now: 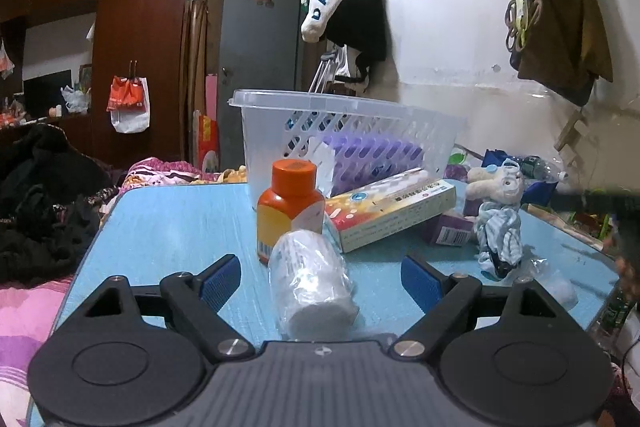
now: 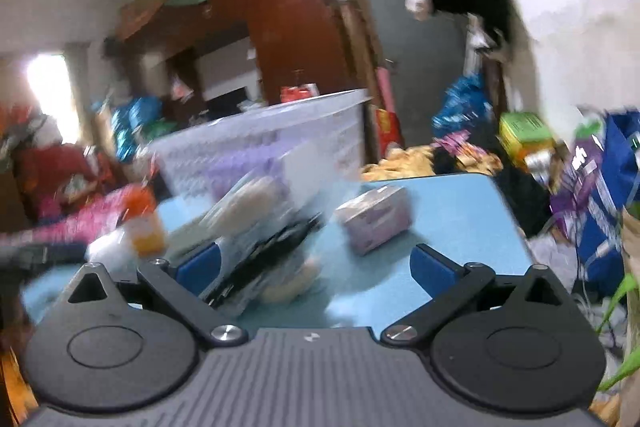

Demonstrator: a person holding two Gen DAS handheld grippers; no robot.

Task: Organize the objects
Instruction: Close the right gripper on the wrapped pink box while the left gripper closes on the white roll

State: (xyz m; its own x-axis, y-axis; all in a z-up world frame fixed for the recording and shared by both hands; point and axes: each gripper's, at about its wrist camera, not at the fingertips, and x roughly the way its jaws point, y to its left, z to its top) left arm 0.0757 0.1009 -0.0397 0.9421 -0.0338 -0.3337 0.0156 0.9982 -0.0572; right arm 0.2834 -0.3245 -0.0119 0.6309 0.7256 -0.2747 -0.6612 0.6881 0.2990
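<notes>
Left wrist view: my left gripper (image 1: 320, 277) stands wide apart around the wrapped white roll (image 1: 310, 279), which lies on the blue table (image 1: 172, 223). I should centre it before closing. Just behind stand the orange bottle (image 1: 289, 207) and medicine box (image 1: 390, 209), crowding the basket (image 1: 344, 131). My right gripper (image 2: 316, 265) also gapes, empty.

Orange-capped bottle (image 1: 290, 205), sky-blue table (image 1: 180, 227), translucent white basket (image 1: 272, 131).

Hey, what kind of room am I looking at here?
Most likely a cluttered bedroom in a home: a tall wooden wardrobe, floral bedding beside the small blue table, and clothes hanging on the wall.
</notes>
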